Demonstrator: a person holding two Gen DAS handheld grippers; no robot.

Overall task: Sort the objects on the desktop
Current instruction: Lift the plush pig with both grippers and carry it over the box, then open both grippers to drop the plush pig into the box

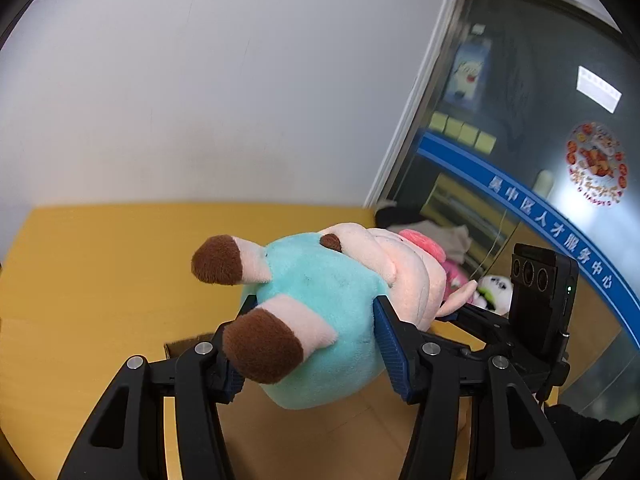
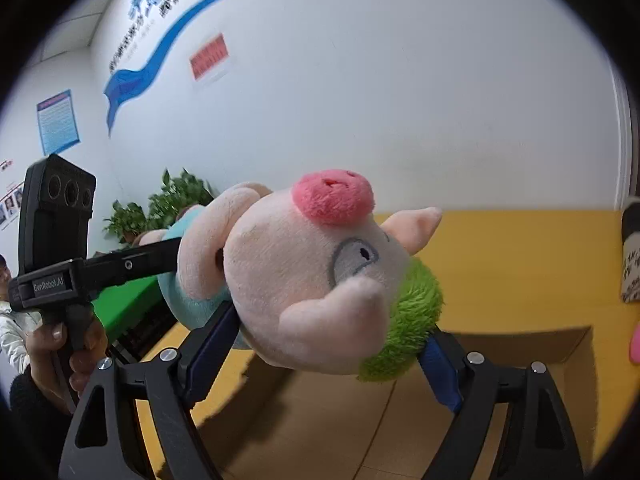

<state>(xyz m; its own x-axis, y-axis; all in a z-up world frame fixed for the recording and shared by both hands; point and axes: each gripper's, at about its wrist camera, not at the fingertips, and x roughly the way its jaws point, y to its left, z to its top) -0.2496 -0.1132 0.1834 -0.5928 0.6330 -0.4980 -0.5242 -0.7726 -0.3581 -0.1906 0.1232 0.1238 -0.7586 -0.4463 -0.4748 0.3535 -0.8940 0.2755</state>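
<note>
**Plush pig carried between two grippers above a yellow table**

The left gripper (image 1: pixel 314 344) pinches the plush pig (image 1: pixel 320 312) around its teal body, blue pads pressed into both sides, the brown-tipped legs pointing back toward the camera. The right gripper (image 2: pixel 332 344) clamps the same toy at the head, one pad under the cheek and the other against the green tuft behind it; the pink snout faces up. The pig hangs in the air, lying roughly level, above the yellow table (image 1: pixel 100 264) and an open cardboard box (image 2: pixel 520 344) whose rim shows just below it. In the left wrist view, a few other soft toys (image 1: pixel 480 288) lie at the far table edge near a glass door (image 1: pixel 520 160), though they are blurred and hard to make out. A hand (image 2: pixel 60 344) holds the left gripper's handle.
</note>
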